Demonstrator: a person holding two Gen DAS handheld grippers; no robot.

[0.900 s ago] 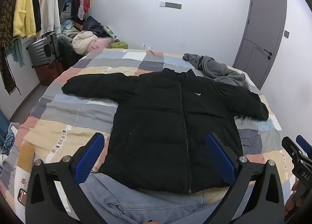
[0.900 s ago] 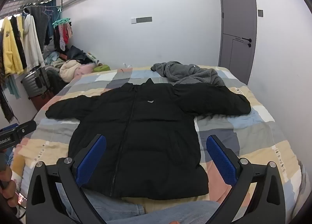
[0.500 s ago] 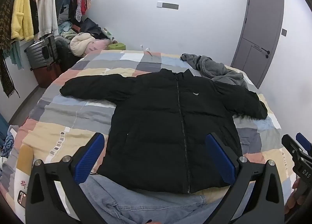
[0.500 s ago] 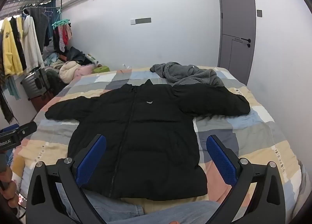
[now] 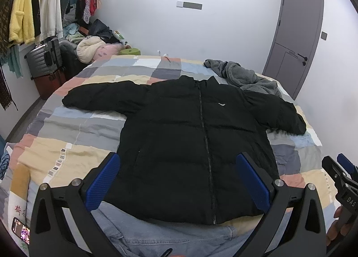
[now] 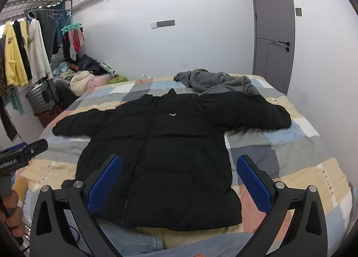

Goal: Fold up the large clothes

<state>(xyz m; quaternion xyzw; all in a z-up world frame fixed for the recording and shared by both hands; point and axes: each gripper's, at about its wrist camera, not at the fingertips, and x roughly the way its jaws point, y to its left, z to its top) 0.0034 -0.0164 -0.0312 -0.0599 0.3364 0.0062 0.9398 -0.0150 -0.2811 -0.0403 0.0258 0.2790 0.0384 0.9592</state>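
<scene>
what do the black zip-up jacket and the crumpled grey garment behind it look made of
Black zip-up jacket: likely matte synthetic shell with padding, going by its puffy stitched horizontal panels. Crumpled grey garment: looks like fleece or plush, with a fuzzy, nubbly surface that has no sheen.

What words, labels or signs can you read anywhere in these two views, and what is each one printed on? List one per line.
"DAS": on the right gripper body, cut off at the picture's edge.
"enRobot.AI": on the left gripper body, first letters cut off.
White chest logo on the black jacket: too small to read.
Repeated lettering and red characters on the patchwork bed cover: too blurred to read.
Phone screen: unreadable.
</scene>
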